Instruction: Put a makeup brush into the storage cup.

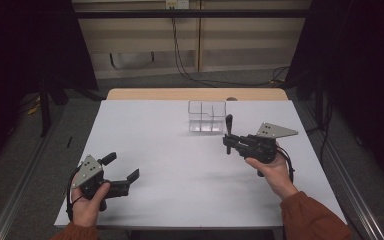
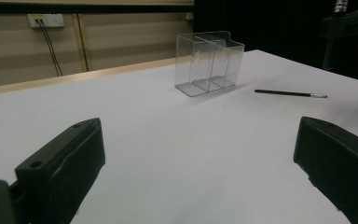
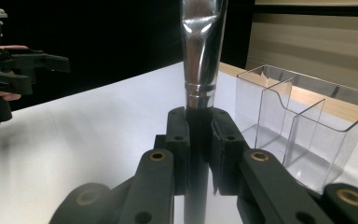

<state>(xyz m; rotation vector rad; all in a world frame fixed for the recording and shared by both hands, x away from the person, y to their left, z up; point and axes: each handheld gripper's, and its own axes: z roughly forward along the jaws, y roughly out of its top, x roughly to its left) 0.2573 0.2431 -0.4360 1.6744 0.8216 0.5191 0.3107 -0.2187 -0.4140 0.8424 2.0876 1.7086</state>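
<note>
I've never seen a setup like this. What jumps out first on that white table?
The right gripper stands out first: it is clamped on a brush with a shiny metal ferrule, held upright close beside a clear plastic organizer with compartments at the far middle of the white table. A second thin brush lies flat on the table near the organizer, while the left gripper waits open at the near left.

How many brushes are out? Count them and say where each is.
2. One brush stands upright, clamped in the right gripper's jaws beside the clear organizer. A thin brush lies flat on the table near it.
</note>
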